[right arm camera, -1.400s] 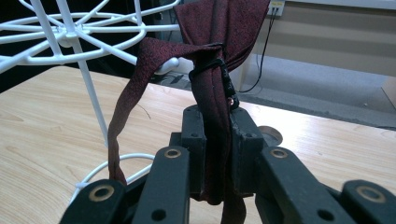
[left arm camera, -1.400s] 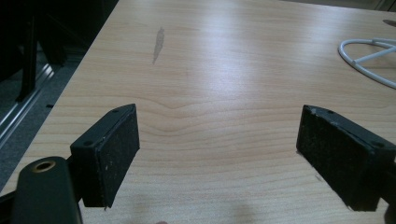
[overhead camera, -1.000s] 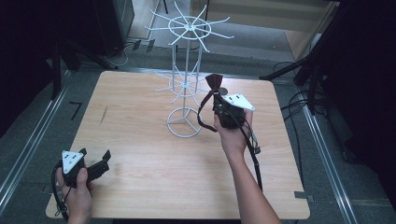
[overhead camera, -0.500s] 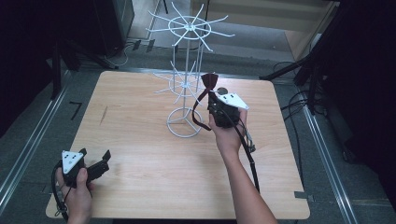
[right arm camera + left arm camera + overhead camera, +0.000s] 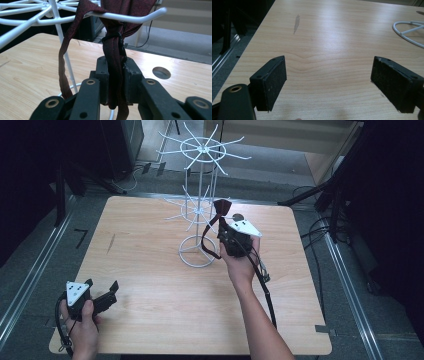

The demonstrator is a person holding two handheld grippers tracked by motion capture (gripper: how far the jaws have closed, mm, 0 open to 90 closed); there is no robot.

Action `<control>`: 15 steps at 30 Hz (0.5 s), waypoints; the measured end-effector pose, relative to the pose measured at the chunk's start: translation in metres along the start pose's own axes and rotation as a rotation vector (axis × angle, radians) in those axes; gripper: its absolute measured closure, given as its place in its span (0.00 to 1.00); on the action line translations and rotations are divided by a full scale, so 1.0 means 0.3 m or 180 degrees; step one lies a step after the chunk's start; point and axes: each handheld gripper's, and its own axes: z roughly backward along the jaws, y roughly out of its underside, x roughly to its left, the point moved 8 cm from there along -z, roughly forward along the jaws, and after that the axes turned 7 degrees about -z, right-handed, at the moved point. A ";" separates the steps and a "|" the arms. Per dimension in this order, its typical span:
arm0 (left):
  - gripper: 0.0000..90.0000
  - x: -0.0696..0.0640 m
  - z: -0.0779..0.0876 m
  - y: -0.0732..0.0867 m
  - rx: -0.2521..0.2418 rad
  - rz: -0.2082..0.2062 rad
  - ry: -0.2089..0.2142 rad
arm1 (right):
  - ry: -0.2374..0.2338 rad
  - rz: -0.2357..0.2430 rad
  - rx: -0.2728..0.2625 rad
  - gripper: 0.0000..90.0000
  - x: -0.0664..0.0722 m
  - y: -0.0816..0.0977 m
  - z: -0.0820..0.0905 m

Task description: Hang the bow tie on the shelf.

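A white wire rack [image 5: 198, 210] with two tiers of spokes stands on the wooden table [image 5: 150, 270]. A dark red strap [image 5: 113, 47] hangs over one lower spoke [image 5: 130, 17], bound by a black band. My right gripper [image 5: 225, 227] is shut on the strap just below that spoke; in the right gripper view the jaws clamp it from both sides [image 5: 115, 80], and a loop of strap [image 5: 63, 65] dangles at the left. My left gripper [image 5: 102, 292] rests open near the table's front left corner, nothing between its pads [image 5: 274, 80].
The rack's round wire base [image 5: 197, 251] sits mid-table, its edge [image 5: 409, 32] visible ahead of the left gripper. A round hole [image 5: 161, 72] lies in the table's far right part. A cable [image 5: 265, 285] trails from the right gripper. Dark floor and rails surround the table.
My right gripper has carried the strap left and slightly up toward the rack, and the strap now hangs over a lower spoke. The left gripper has stayed put.
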 end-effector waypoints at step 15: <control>0.15 -0.001 -0.001 -0.001 -0.0012 -0.0004 0.0003 | -0.0243 -0.0060 0.0009 0.57 -0.015 0.038 0.008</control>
